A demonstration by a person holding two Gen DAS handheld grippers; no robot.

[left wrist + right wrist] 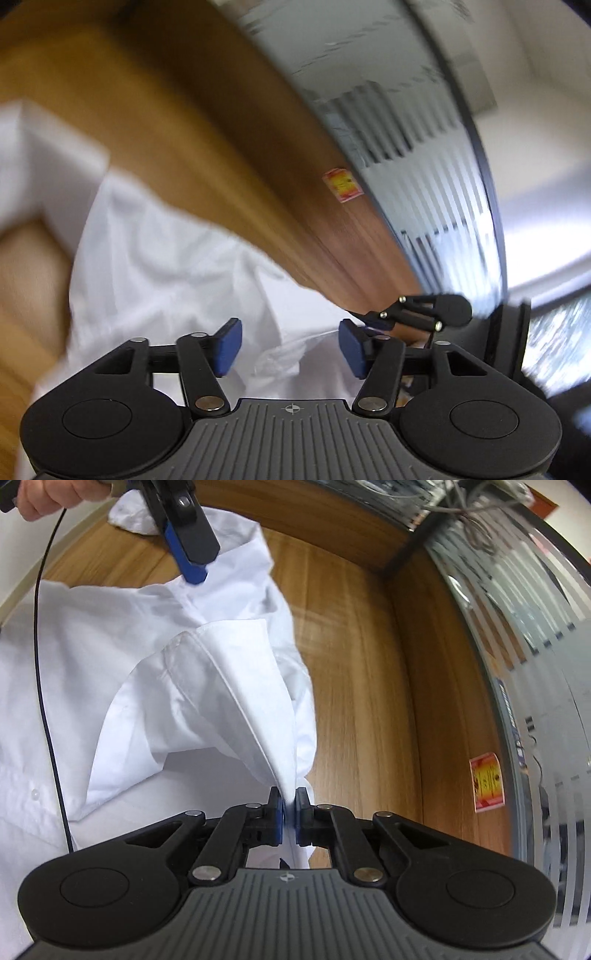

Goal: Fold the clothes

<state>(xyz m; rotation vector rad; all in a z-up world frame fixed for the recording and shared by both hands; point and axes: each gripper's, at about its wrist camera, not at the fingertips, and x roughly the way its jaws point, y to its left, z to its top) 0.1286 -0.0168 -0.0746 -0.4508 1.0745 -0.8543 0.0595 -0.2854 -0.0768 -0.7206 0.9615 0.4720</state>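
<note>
The brown wood-grain table (354,686) carried a crumpled white cotton shirt (110,657), spread across its left side. The right gripper (289,812) pinched a raised fold of it between nearly closed blue pads. The left gripper (290,349) stood well open above the cloth, gripping nothing.

Bare wooden table (354,672) right of the shirt (110,657) — glass partition (535,701) beyond.
</note>
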